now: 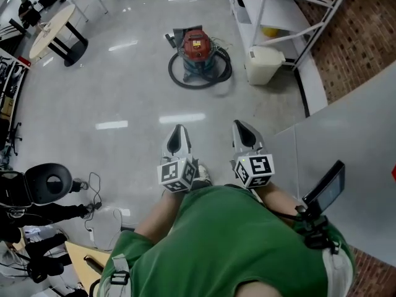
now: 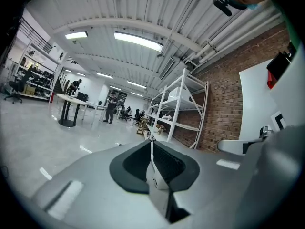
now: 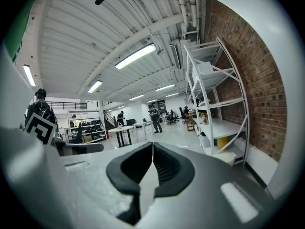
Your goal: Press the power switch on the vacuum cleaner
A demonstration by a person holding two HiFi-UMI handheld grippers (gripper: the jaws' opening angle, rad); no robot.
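Red-topped vacuum cleaner (image 1: 198, 53) out on the glossy floor (image 1: 124, 98), black hose (image 1: 180, 79) looped round its base, left tongs (image 1: 179, 129) and right tongs (image 1: 241, 125) side by side, both pinched closed, empty, well apart from the vacuum

Workshop-lab hall: brick wall (image 3: 264, 94), white metal shelving (image 3: 222, 127), worktables (image 1: 52, 26), glossy floor (image 1: 124, 85).

One vacuum cleaner (image 1: 197, 53), two tongs (image 1: 179, 130) (image 1: 242, 125)
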